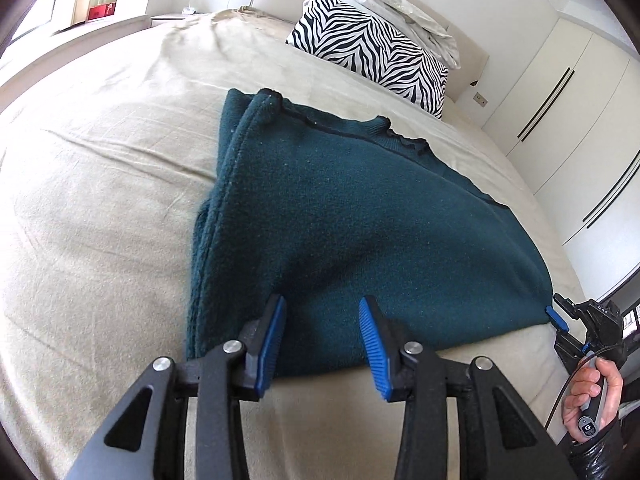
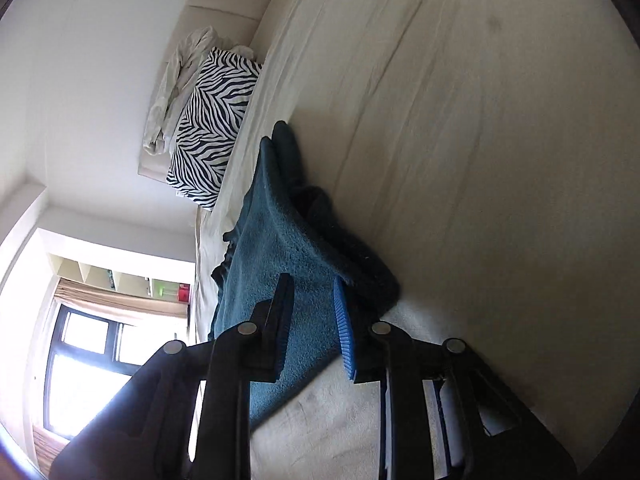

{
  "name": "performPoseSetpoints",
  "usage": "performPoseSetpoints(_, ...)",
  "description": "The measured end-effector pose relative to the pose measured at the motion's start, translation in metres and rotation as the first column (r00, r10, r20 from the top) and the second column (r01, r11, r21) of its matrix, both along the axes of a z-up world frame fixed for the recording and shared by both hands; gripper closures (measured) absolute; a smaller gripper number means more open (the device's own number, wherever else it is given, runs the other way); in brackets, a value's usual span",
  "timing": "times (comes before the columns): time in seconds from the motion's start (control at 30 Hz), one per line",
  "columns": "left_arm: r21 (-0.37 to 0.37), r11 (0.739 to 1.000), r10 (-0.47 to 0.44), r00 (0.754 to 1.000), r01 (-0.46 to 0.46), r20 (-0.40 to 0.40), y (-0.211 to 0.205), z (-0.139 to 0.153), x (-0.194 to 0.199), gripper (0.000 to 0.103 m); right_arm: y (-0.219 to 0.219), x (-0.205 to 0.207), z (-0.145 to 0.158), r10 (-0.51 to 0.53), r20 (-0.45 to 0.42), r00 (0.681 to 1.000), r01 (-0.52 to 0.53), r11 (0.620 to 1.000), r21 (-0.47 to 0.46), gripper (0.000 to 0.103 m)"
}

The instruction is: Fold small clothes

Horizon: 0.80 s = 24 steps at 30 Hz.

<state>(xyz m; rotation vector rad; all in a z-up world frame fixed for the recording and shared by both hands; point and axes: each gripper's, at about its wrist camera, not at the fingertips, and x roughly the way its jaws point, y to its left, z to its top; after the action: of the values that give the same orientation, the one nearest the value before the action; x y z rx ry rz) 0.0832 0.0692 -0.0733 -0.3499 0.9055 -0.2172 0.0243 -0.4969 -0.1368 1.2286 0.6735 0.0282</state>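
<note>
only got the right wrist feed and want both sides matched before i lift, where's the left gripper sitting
Observer: The left gripper is at the near hem of the teal garment, with its jaws open and nothing pinched.
Operator: is the far end lying flat
Observer: Mostly. The neckline lies flat toward the zebra pillow, and a folded-in layer runs along the garment's left edge.
Operator: where's my gripper from that side
Observer: The right gripper is at the garment's near right corner, level with the left one along the hem.
</note>
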Motion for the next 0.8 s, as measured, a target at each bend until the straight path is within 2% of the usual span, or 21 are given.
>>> performPoseSetpoints(0.07, -0.023, 1.0, -0.004, 1.0, 0.005, 0.021, -0.001, 0.011, -0.005, 0.056, 0.001, -0.006, 0.011, 0.039, 0.042, 0.998, -0.04, 0.999, 0.012, 0.08)
performPoseSetpoints(0.13, -0.069, 0.997, -0.043, 0.998, 0.046, 0.049, -0.012, 0.024, -0.008, 0.054, 0.036, 0.009, 0.027, 0.166, 0.089, 0.982, -0.169, 0.985, 0.028, 0.08)
performPoseSetpoints(0.2, -0.111, 0.987, -0.106, 0.993, 0.112, 0.061, -0.031, 0.029, -0.009, 0.046, 0.089, 0.032, 0.041, 0.326, 0.121, 0.938, -0.332, 0.943, 0.03, 0.08)
performPoseSetpoints(0.27, -0.142, 0.976, -0.161, 0.986, 0.167, 0.051, -0.049, 0.024, -0.008, 0.041, 0.145, 0.052, 0.04, 0.451, 0.141, 0.881, -0.461, 0.886, 0.05, 0.08)
performPoseSetpoints(0.33, -0.129, 0.981, -0.144, 0.989, 0.145, 0.02, -0.053, 0.01, -0.006, 0.041, 0.186, 0.063, 0.027, 0.53, 0.093, 0.843, -0.536, 0.841, 0.071, 0.08)
performPoseSetpoints(0.4, -0.154, 0.983, -0.102, 0.994, 0.098, -0.024, -0.039, -0.005, -0.008, 0.044, 0.205, 0.062, 0.008, 0.573, 0.04, 0.819, -0.574, 0.816, 0.065, 0.08)
performPoseSetpoints(0.47, -0.179, 0.981, -0.083, 0.996, 0.076, -0.032, -0.022, -0.011, -0.01, 0.06, 0.199, 0.054, -0.014, 0.551, -0.016, 0.835, -0.548, 0.833, 0.081, 0.083)
performPoseSetpoints(0.5, -0.182, 0.981, -0.073, 0.997, 0.066, -0.035, -0.015, -0.012, -0.011, 0.061, 0.188, 0.05, -0.021, 0.528, 0.005, 0.849, -0.525, 0.844, 0.104, 0.083)
performPoseSetpoints(0.57, -0.191, 0.981, -0.048, 0.998, 0.041, -0.029, -0.001, -0.012, -0.014, 0.061, 0.16, 0.042, -0.024, 0.463, 0.025, 0.886, -0.462, 0.879, 0.117, 0.083)
performPoseSetpoints(0.7, -0.229, 0.973, -0.016, 0.999, 0.008, -0.033, 0.018, -0.013, -0.016, 0.061, 0.091, 0.026, -0.014, 0.286, -0.002, 0.958, -0.285, 0.957, 0.056, 0.083)
performPoseSetpoints(0.8, -0.195, 0.98, 0.019, 1.0, -0.021, -0.014, 0.028, 0.0, -0.023, 0.057, 0.035, 0.008, -0.005, 0.131, -0.002, 0.991, -0.131, 0.99, 0.055, 0.082)
